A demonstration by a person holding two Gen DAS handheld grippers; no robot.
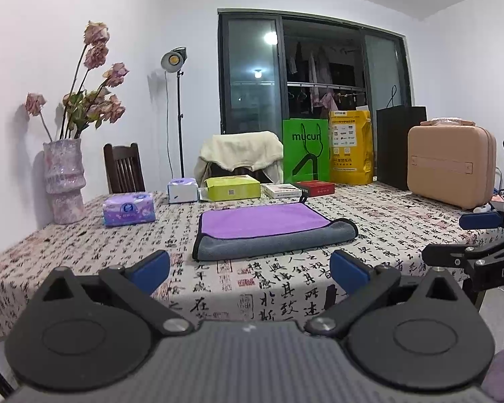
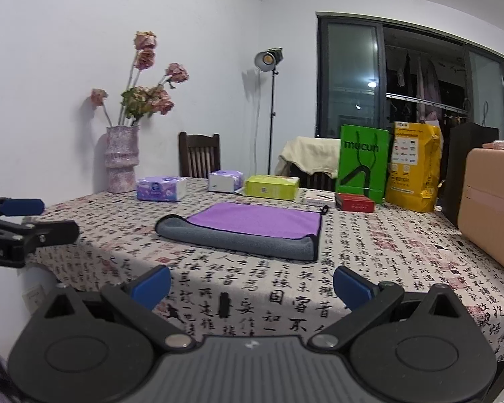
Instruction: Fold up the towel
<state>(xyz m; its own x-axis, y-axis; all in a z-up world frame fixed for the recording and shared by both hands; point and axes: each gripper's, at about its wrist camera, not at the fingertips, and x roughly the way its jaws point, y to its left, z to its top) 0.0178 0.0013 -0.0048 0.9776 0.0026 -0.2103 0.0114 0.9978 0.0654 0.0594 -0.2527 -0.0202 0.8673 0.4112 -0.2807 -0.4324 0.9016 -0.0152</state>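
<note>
A towel (image 1: 268, 230), purple on top with a grey underside and black edging, lies folded flat in the middle of the table; it also shows in the right wrist view (image 2: 248, 230). My left gripper (image 1: 250, 268) is open and empty, hovering at the table's front edge, short of the towel. My right gripper (image 2: 252, 285) is open and empty, also at the front edge and short of the towel. The right gripper shows at the right in the left wrist view (image 1: 467, 235); the left gripper shows at the left in the right wrist view (image 2: 43, 216).
The table wears a calligraphy-print cloth (image 1: 285, 288). Behind the towel stand tissue packs (image 1: 129, 209), a yellow-green box (image 1: 232, 188), a red box (image 1: 316, 188), a green bag (image 1: 305, 154), a yellow bag (image 1: 351, 146), a tan case (image 1: 450, 166) and a vase (image 1: 65, 181).
</note>
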